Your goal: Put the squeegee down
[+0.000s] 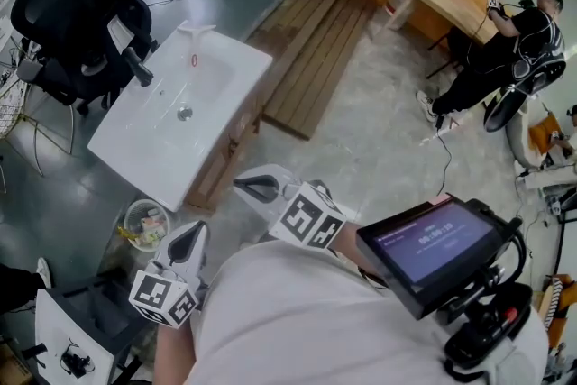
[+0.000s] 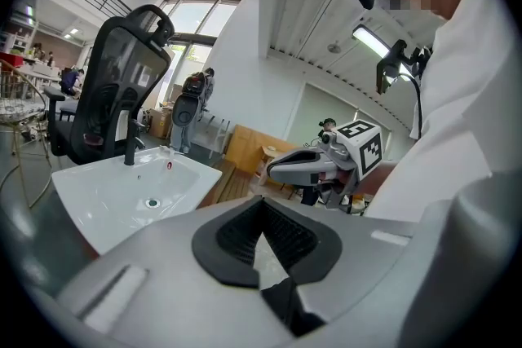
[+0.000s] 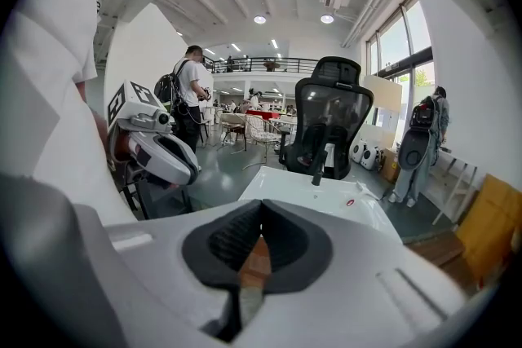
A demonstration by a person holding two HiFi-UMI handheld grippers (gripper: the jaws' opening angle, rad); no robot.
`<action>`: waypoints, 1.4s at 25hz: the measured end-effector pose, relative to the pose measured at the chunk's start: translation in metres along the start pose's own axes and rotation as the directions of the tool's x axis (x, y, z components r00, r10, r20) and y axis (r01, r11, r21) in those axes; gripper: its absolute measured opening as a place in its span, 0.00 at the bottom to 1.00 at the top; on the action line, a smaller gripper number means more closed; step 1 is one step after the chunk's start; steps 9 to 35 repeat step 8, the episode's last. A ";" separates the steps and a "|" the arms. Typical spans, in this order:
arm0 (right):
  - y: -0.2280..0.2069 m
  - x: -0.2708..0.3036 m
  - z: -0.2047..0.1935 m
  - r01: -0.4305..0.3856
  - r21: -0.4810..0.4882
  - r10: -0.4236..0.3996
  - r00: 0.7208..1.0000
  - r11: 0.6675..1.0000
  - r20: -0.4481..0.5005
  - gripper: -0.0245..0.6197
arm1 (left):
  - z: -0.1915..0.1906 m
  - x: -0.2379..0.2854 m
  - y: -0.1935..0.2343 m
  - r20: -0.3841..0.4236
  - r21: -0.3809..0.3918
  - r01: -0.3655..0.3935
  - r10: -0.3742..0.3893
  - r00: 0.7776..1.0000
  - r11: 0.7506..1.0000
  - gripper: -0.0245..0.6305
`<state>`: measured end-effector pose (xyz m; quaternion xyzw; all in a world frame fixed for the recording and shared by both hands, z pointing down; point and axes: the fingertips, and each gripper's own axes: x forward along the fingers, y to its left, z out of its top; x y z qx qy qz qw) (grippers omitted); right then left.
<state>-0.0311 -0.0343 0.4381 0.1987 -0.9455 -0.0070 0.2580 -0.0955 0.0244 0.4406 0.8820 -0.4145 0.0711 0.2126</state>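
A white sink basin (image 1: 135,140) with a black faucet (image 1: 137,68) stands on a wooden stand ahead of me. On its far corner lies a white T-shaped tool (image 1: 196,30), seemingly the squeegee, clear of both grippers. My left gripper (image 1: 187,239) is held low near my body, jaws shut with nothing between them; its pads meet in the left gripper view (image 2: 263,204). My right gripper (image 1: 248,186) hangs just short of the sink's near corner, also shut and empty (image 3: 261,208). A small red mark (image 1: 194,60) shows inside the basin.
A black office chair (image 1: 77,13) stands behind the sink. A round bin with rubbish (image 1: 147,225) sits on the floor by the stand's near end. Wooden planks (image 1: 315,50) lie to the right. A person (image 1: 505,50) stands at the far right. A screen (image 1: 437,248) hangs at my chest.
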 end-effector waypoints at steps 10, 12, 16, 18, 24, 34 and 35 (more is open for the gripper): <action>-0.003 0.003 0.003 0.007 -0.003 -0.007 1.000 1.000 0.006 0.04 | 0.007 -0.002 0.001 -0.008 0.014 -0.006 0.006 1.000 1.000 0.05; -0.003 0.003 0.003 0.007 -0.003 -0.007 1.000 1.000 0.006 0.04 | 0.007 -0.002 0.001 -0.008 0.014 -0.006 0.006 1.000 1.000 0.05; -0.003 0.003 0.003 0.007 -0.003 -0.007 1.000 1.000 0.006 0.04 | 0.007 -0.002 0.001 -0.008 0.014 -0.006 0.006 1.000 1.000 0.05; -0.003 0.003 0.003 0.007 -0.003 -0.007 1.000 1.000 0.006 0.04 | 0.007 -0.002 0.001 -0.008 0.014 -0.006 0.006 1.000 1.000 0.05; -0.003 0.003 0.003 0.007 -0.003 -0.007 1.000 1.000 0.006 0.04 | 0.007 -0.002 0.001 -0.008 0.014 -0.006 0.006 1.000 1.000 0.05; -0.003 0.003 0.003 0.007 -0.003 -0.007 1.000 1.000 0.006 0.04 | 0.007 -0.002 0.001 -0.008 0.014 -0.006 0.006 1.000 1.000 0.05; -0.003 0.003 0.003 0.007 -0.003 -0.007 1.000 1.000 0.006 0.04 | 0.007 -0.002 0.001 -0.008 0.014 -0.006 0.006 1.000 1.000 0.05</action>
